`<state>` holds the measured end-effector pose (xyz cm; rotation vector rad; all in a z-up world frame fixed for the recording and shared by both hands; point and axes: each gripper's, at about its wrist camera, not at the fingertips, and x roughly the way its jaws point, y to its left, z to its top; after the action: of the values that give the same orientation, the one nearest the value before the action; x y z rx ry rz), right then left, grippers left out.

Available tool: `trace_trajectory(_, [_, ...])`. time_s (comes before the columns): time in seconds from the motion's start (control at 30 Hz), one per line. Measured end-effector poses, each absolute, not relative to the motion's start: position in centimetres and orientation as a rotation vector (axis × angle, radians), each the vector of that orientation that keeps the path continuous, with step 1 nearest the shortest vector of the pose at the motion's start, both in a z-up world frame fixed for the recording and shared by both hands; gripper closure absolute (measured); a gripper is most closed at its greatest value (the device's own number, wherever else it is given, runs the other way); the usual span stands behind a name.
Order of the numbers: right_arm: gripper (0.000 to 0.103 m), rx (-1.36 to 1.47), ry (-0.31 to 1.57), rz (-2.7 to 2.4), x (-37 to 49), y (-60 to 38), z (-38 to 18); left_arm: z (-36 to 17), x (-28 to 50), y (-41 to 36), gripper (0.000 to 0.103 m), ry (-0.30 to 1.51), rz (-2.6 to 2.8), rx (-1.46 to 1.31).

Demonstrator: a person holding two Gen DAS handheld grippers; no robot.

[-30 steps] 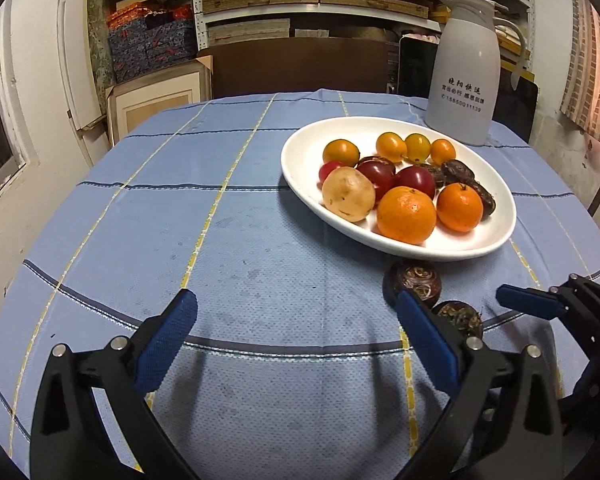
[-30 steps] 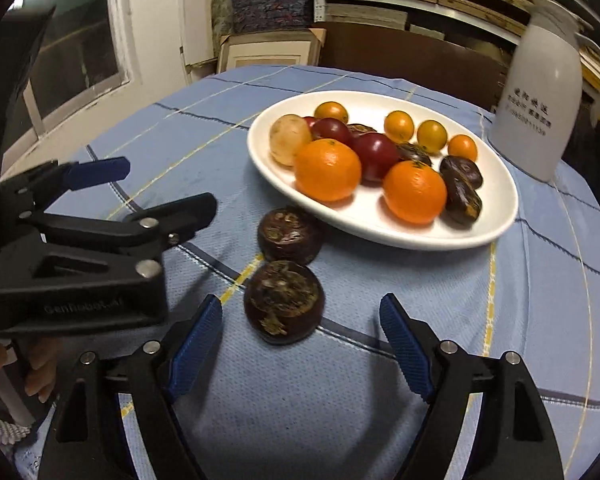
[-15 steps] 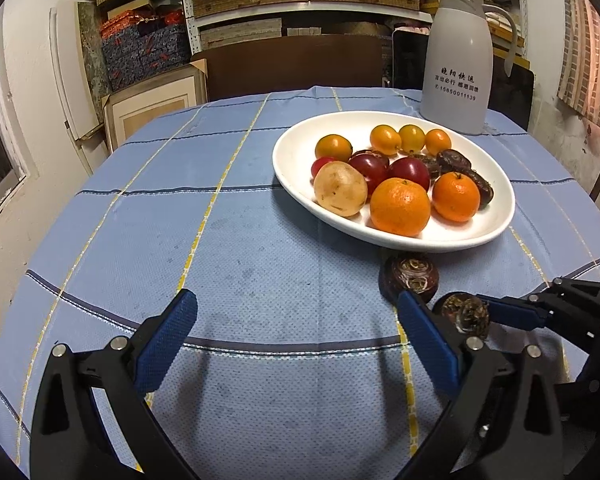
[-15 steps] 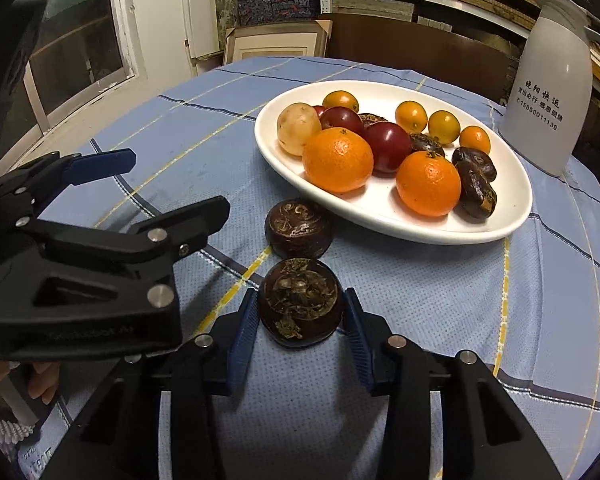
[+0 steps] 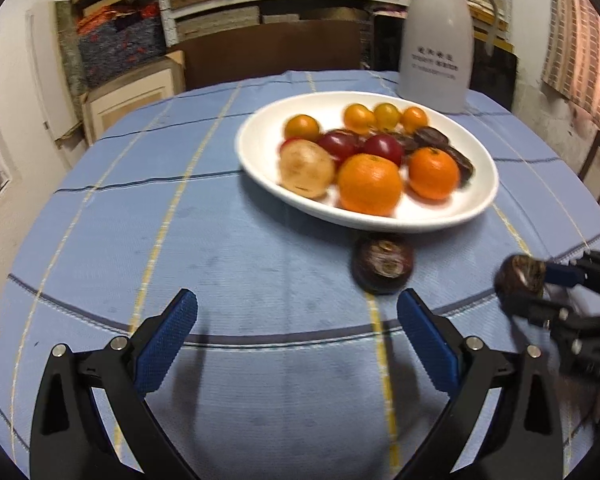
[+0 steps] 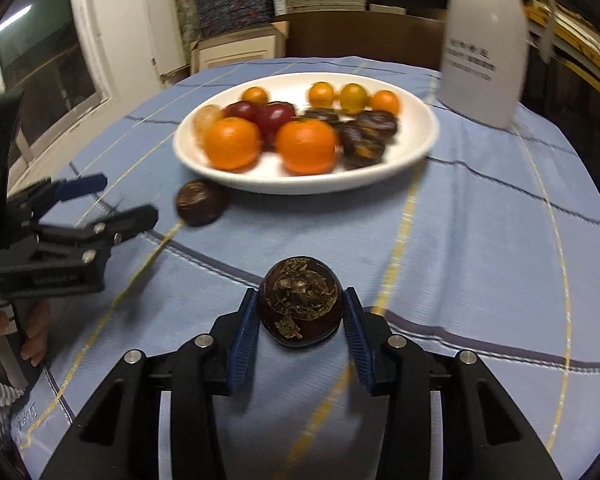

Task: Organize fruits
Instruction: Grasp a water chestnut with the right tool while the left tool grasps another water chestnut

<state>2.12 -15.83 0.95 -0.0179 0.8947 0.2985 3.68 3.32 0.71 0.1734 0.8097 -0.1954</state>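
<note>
A white oval plate (image 5: 260, 160) (image 6: 420, 148) holds oranges, red and small yellow fruits, a pale round fruit and dark ones. My right gripper (image 6: 300, 312) is shut on a dark brown round fruit (image 6: 300, 300) and holds it above the blue tablecloth; it also shows in the left wrist view (image 5: 520, 276). A second dark fruit (image 5: 382, 262) (image 6: 199, 202) lies on the cloth just in front of the plate. My left gripper (image 5: 296, 332) is open and empty, short of that fruit.
A white thermos jug (image 5: 436, 36) (image 6: 484, 44) stands behind the plate at the back right. The round table's edge curves close on both sides. Shelves, boxes and a brown chair back (image 5: 272, 56) stand behind the table.
My right gripper closed on the nearer dark fruit, lifted it off the cloth and drew it back to the right. My left gripper moved slightly toward the other dark fruit.
</note>
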Motion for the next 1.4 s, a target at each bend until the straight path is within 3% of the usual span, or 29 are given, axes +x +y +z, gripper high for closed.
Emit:
trace_trajectory(0.67, [0.058, -0.04, 0.892, 0.292, 2.0, -15.5, 0.7, -0.4, 6.8, -1.5, 0.006, 0.865, -0.268, 0.224])
trace_trajectory(0.8, [0.057, -0.042, 0.892, 0.291, 2.1, -15.4, 0.7, -0.7, 7.5, -1.4, 0.03, 0.896, -0.28, 0.202])
trace_trajectory(0.97, [0.057, -0.042, 0.892, 0.29, 2.1, -15.4, 0.7, -0.7, 7.8, -1.0, 0.037, 0.897, -0.294, 0.172])
trace_trajectory(1.2, [0.057, -0.025, 0.892, 0.298, 2.1, -15.5, 0.7, -0.5, 7.1, -1.1, 0.063, 0.881, -0.342, 0.17])
trace_trajectory(1.4, [0.059, -0.013, 0.889, 0.296, 2.0, -15.7, 0.7, -0.5, 5.9, -0.2, 0.064, 0.886, -0.338, 0.127])
